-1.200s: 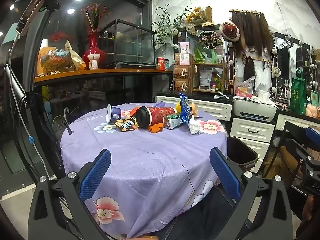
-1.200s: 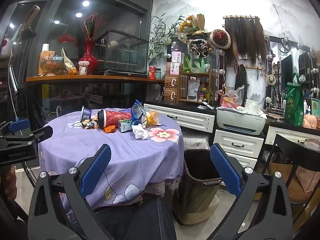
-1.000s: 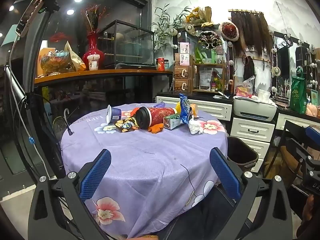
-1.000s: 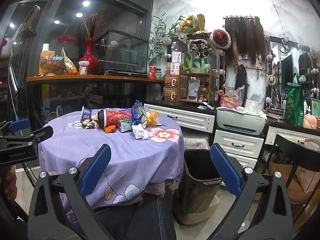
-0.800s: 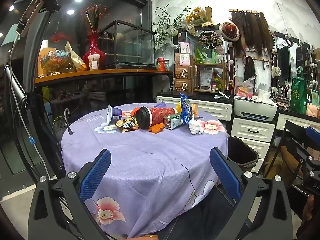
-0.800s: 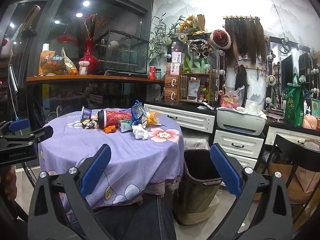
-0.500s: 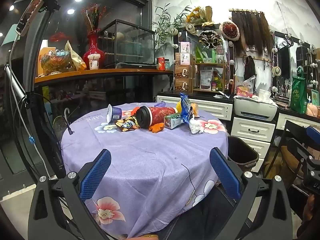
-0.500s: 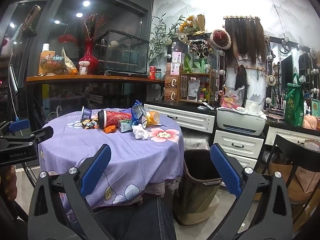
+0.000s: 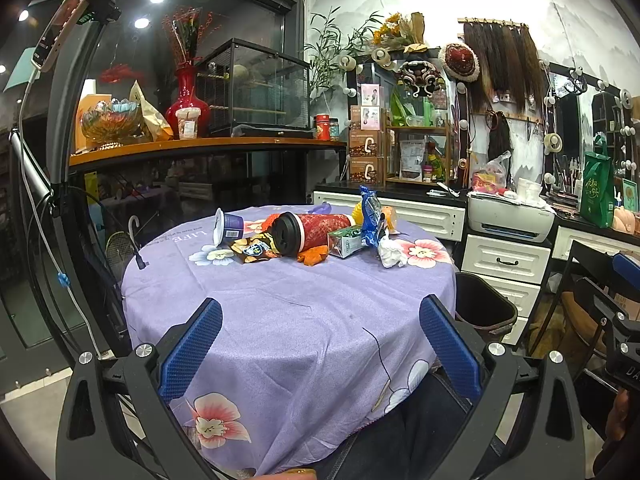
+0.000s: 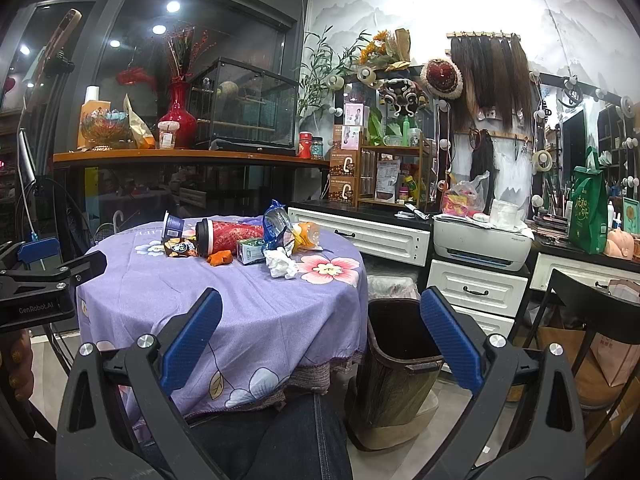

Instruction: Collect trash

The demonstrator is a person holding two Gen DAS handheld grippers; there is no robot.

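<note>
A pile of trash lies at the far side of a round table with a purple flowered cloth point(image 9: 288, 320): a red cup with a black lid point(image 9: 312, 232) on its side, a tipped yogurt cup point(image 9: 228, 227), a snack wrapper point(image 9: 252, 249), a green carton point(image 9: 346, 242), a blue wrapper point(image 9: 370, 216) and a crumpled white tissue point(image 9: 390, 252). A dark trash bin point(image 10: 400, 364) stands on the floor right of the table. My left gripper point(image 9: 320, 340) is open and empty over the near table edge. My right gripper point(image 10: 320, 340) is open and empty, held back from the table and bin.
White drawers with a printer point(image 10: 482, 242) stand behind the bin. A black chair point(image 10: 592, 320) is at the right. A shelf with a red vase point(image 9: 186, 100) and glass case runs behind the table. My lap point(image 10: 280, 440) is below.
</note>
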